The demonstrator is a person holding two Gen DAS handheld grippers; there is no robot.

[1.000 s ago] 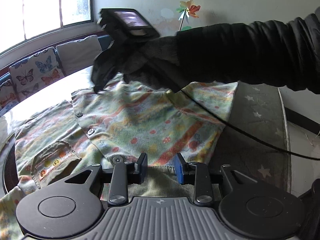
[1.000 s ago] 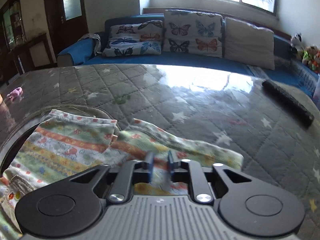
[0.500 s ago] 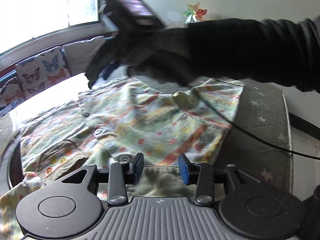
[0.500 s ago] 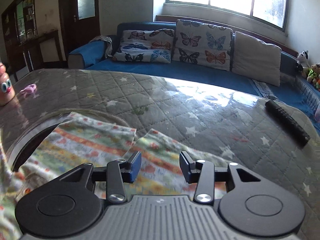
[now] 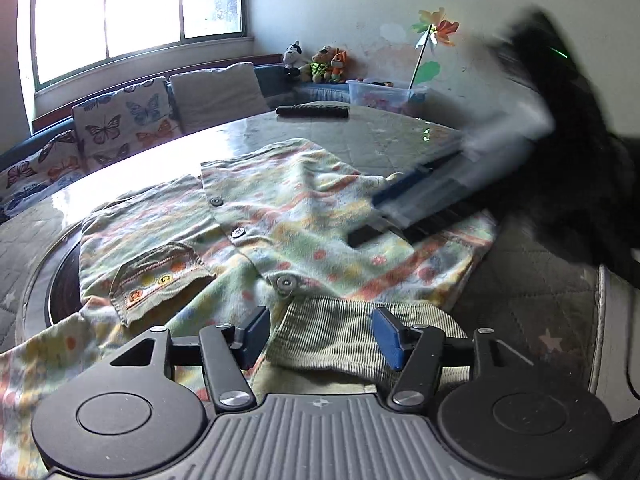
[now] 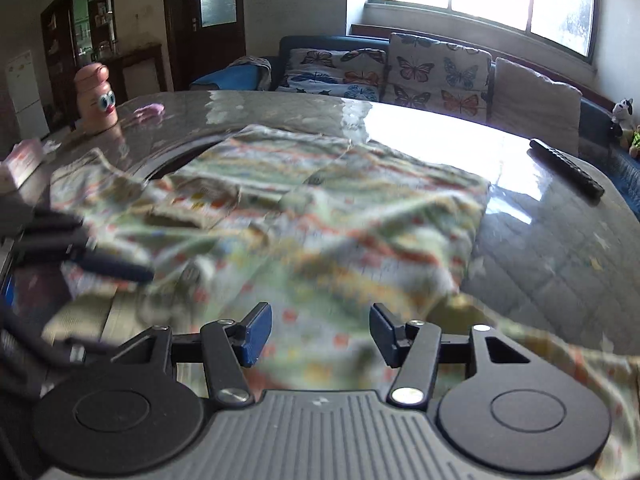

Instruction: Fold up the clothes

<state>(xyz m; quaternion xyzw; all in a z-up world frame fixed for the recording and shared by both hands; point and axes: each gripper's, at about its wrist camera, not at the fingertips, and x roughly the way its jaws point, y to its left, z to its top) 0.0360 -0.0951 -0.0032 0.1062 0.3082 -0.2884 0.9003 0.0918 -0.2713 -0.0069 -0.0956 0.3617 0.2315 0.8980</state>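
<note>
Daylit sitting room, grey quilted star-print counter (image 5: 532,280). Pale green printed cotton shirt with orange stripes and snap buttons (image 5: 304,216) lies spread on it, one side folded over, ribbed collar (image 5: 352,332) nearest my left gripper (image 5: 320,334). I judge it light, limp, not slippery; best pinched at a hem corner or the sleeve edge. Left gripper: fingers apart, holding nothing. Right gripper (image 6: 318,332): apart, low over the cloth. Black remote (image 5: 313,111) lies well apart.

Your pastel striped, buttoned child's shirt (image 5: 288,216) lies partly folded on the surface, ribbed collar nearest you.
</note>
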